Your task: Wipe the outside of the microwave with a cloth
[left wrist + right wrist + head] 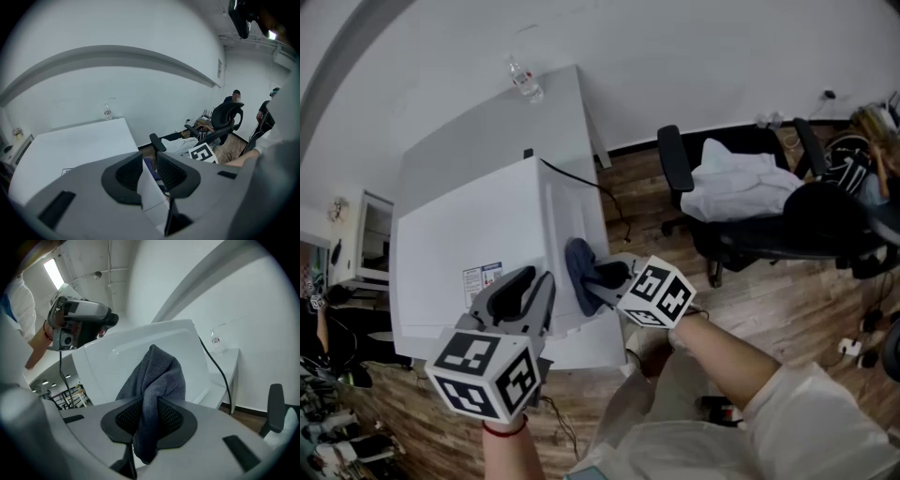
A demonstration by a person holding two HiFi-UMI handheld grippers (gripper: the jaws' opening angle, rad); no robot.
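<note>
The white microwave stands on a white table. A dark blue-grey cloth hangs bunched against its right side wall. My right gripper is shut on the cloth, which rises from the jaws toward the microwave's side. My left gripper hovers over the microwave's top near its front right corner. Its jaws stand close together, holding nothing; a sliver of white microwave shows between them in the left gripper view. The microwave's front is hidden.
A clear water bottle stands at the table's far end. A black cable runs from behind the microwave to the wooden floor. A black office chair with white clothing stands to the right. A white shelf unit is at left.
</note>
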